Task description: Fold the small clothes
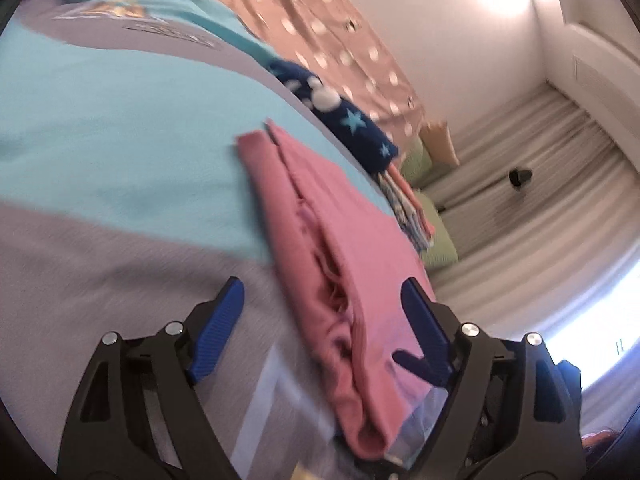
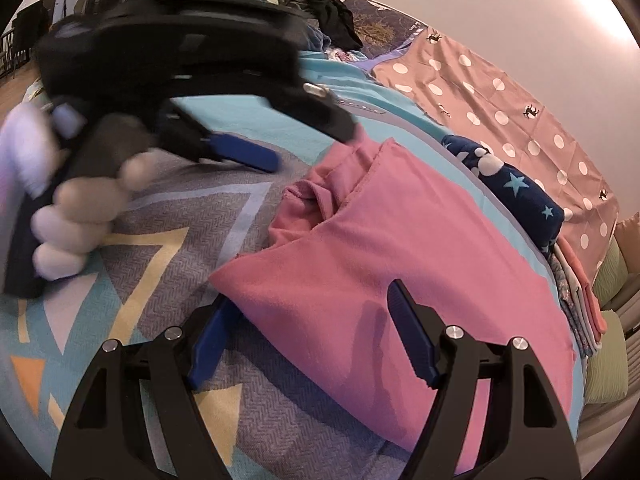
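Observation:
A pink garment lies folded on the turquoise and grey patterned bed cover. My left gripper is open and low over the garment's near end, and the cloth runs between its blue fingers without being pinched. In the right wrist view the left gripper appears blurred at the garment's far left corner, held by a hand. My right gripper is open at the garment's near edge, one finger beside the edge and one above the cloth.
A folded navy star-print garment tops a stack of folded clothes at the bed's right edge. Beyond lie a dusty-pink polka-dot cloth, green cushions and a dark clothes pile. Striped floor is on the right.

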Demonstrator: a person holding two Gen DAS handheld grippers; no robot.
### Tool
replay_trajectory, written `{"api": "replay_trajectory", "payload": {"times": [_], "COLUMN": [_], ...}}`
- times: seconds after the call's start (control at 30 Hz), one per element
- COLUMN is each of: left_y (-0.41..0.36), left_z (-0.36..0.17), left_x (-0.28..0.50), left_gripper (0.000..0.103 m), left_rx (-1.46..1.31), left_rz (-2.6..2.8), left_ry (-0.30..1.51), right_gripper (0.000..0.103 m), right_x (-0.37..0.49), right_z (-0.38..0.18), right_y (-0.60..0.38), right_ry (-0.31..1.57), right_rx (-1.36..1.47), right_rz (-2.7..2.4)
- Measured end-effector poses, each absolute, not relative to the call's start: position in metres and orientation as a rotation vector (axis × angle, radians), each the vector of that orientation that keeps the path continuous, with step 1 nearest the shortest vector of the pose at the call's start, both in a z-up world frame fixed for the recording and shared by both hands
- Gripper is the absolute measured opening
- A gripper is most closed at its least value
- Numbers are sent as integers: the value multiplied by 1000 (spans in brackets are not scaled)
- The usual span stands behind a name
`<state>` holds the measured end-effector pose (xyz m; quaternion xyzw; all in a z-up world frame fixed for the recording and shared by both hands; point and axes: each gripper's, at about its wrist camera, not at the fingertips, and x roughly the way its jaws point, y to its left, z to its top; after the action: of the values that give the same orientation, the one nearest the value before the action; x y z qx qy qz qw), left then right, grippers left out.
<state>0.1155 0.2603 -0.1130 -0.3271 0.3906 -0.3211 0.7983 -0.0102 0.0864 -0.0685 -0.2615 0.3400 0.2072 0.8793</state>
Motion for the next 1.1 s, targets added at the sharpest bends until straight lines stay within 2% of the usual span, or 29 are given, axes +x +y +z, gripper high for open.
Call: {"api": "replay_trajectory", "payload": {"times": [0.17,0.33,0.43,0.5,0.53,0.57,0.6,0.63,0.67,0.7,0.87,1.1], "left_y": [237,219,215,216,218,219,221,222,222,220,208,188], "left_z": [-107,-104,-105,-109,-112,-115,-119,-121,-120,-117,-87,-49], "left_x": [156,185,192,198,201,204,208,210,211,210,209,216], "left_gripper": [82,78,62,42,35,20,13,12,12,11,11,11], "left_rx": [-658,-617,-603,-628,-649,-670,-697,-714,-719,-706,-651,-574], "left_rz": [-748,-732,-708,-689,-682,-675,-666,-660,-653,-642,-629,-590], "left_ry": [894,904,900,907,916,929,949,962,968,972,957,947], "right_gripper": [75,75,75,75,74,68,62,44,21,11,8,8], "right_x": [-10,-6,1,6,8,9,10,10,10,9,22,13], "right_z": [-69,-69,-69,-70,-70,-70,-69,-69,-67,-66,-55,-28], "right_y": [84,82,81,80,80,79,79,78,76,73,39,9], "right_ry": [702,723,745,759,763,767,770,769,761,759,809,750], "right_rx": [-534,-507,-473,-445,-434,-422,-405,-396,-390,-375,-132,17], "right_rz": [428,436,434,428,425,429,444,449,427,406,448,478]}}
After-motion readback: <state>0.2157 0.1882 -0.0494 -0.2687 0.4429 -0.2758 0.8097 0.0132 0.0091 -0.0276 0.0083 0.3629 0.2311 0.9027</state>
